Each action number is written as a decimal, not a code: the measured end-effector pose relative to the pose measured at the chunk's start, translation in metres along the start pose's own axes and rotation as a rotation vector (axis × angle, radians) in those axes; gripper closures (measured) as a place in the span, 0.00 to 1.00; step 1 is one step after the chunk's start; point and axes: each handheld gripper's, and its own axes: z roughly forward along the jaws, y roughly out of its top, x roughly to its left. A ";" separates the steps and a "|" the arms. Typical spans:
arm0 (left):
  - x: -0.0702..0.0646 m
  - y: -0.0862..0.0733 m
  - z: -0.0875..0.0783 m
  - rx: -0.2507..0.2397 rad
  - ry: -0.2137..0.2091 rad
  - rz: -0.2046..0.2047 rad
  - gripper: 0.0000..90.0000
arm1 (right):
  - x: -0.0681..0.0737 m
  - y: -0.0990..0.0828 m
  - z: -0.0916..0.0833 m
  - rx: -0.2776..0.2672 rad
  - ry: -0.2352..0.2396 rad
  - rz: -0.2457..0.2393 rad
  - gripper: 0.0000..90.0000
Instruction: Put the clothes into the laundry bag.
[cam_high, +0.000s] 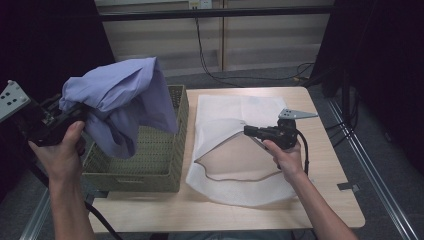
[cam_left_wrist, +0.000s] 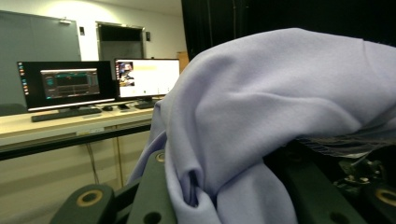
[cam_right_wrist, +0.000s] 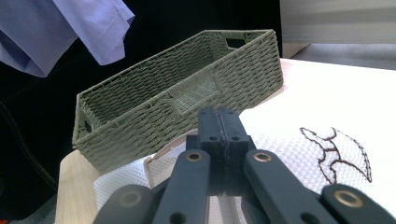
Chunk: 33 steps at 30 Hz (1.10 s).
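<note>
Left gripper (cam_high: 75, 112) holds lilac cloth (cam_high: 125, 100) above the woven basket (cam_high: 160, 165).

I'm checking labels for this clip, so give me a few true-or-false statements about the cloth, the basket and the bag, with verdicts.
1. The lavender fabric garment lies flat on the table. False: the left gripper holds it up above the green woven basket.
2. The right gripper has its jaws closed at the rim of the white mesh bag. True.
3. The basket stands on the white mesh bag. False: it stands beside the bag, on the light wooden table.
4. The bag's opening has a dark edge. True.
5. The basket is full of clothes. False: the right gripper view shows its inside bare.
</note>
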 end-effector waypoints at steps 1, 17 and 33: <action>0.000 0.000 0.001 0.005 -0.007 0.006 0.80 | 0.000 0.000 0.000 0.000 0.001 0.000 1.00; -0.029 0.004 0.020 0.000 -0.121 0.013 0.80 | -0.001 -0.001 0.001 0.006 0.003 0.002 1.00; -0.061 -0.004 0.051 0.061 -0.265 0.005 0.80 | -0.001 -0.001 0.002 0.008 0.004 0.000 1.00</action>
